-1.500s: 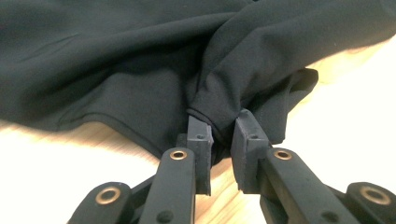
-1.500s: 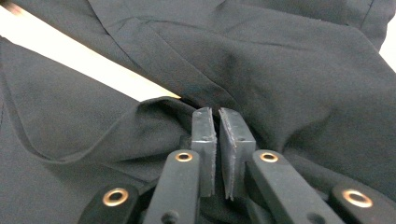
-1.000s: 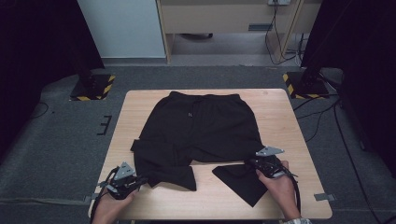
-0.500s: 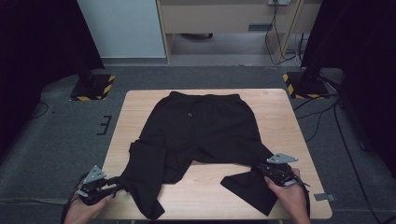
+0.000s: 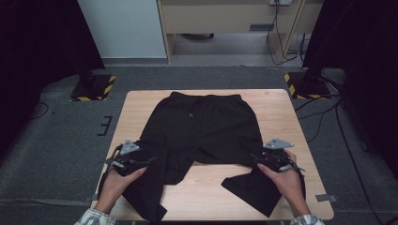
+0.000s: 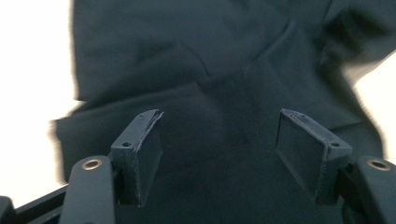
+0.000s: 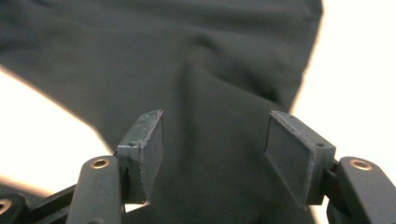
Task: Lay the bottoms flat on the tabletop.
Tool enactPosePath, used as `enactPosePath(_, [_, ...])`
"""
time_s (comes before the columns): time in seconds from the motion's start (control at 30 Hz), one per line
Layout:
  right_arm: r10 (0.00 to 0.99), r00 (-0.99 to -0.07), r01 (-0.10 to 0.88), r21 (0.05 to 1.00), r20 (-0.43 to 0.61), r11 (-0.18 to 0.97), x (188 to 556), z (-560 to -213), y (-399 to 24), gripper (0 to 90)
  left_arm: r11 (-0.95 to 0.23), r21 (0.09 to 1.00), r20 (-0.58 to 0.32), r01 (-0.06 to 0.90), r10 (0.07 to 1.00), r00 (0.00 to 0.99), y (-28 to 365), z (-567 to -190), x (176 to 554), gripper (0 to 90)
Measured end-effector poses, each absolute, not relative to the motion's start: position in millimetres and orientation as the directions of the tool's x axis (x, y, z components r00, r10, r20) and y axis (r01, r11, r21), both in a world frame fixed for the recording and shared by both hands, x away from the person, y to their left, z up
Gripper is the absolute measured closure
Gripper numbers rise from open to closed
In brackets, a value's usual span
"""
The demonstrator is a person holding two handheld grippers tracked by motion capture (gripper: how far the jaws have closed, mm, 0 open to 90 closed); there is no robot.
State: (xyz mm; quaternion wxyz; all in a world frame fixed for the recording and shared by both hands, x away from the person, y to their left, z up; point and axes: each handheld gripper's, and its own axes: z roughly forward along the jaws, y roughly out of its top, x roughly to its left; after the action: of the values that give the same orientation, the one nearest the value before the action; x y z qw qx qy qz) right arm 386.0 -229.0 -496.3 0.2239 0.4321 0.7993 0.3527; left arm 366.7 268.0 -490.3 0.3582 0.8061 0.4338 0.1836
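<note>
Both grippers released, black fabric shorts [image 5: 202, 136] flat on the light wooden table [image 5: 277, 105].

Left gripper [image 6: 219, 140]: jaws have just been opening, now wide, nothing pinched; left leg cloth lies past and under the fingers [image 6: 140, 149]. Right gripper [image 7: 215, 149]: same, just opened, pads [image 7: 294, 154] clear of fabric, right leg directly beneath and ahead. Waistband sits well beyond both, at the table's far edge. Both hems reach back towards the near edge.
</note>
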Motion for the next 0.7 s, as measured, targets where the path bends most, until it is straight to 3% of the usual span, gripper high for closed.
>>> enactPosePath(0.1, [0.866,-0.497,0.585,0.718,-0.051,0.378,404,-503,-236,40.7,-0.39,0.72,-0.003,0.574,0.826,0.564,261,-504,368,31.4])
enactPosePath(0.17, [0.864,-0.503,0.617,0.685,-0.035,0.388,409,-508,-236,50.2,-0.381,0.718,-0.021,0.583,0.825,0.565,263,-514,368,31.6])
enactPosePath(0.2, [0.864,-0.503,0.617,0.685,-0.035,0.388,409,-508,-236,50.2,-0.381,0.718,-0.021,0.583,0.825,0.565,263,-514,368,31.7])
enactPosePath(0.23, [0.846,-0.532,0.641,0.646,-0.016,0.415,411,-514,-234,66.7,-0.356,0.721,-0.046,0.595,0.831,0.554,265,-519,367,31.6])
enactPosePath(0.27, [0.846,-0.532,0.641,0.646,-0.016,0.415,411,-514,-234,66.7,-0.356,0.721,-0.046,0.595,0.831,0.554,265,-519,367,31.6])
enactPosePath(0.3, [0.831,-0.556,0.639,0.64,0.0,0.427,407,-515,-233,81.7,-0.346,0.717,-0.069,0.605,0.829,0.556,267,-524,368,31.6])
enactPosePath(0.33, [0.828,-0.561,0.637,0.644,0.01,0.424,405,-514,-233,84.8,-0.347,0.713,-0.072,0.61,0.828,0.556,267,-527,368,31.5])
enactPosePath(0.7, [0.789,-0.61,0.643,0.627,0.072,0.44,345,-508,-227,83.9,-0.382,0.728,-0.037,0.569,0.807,0.589,263,-531,365,27.5])
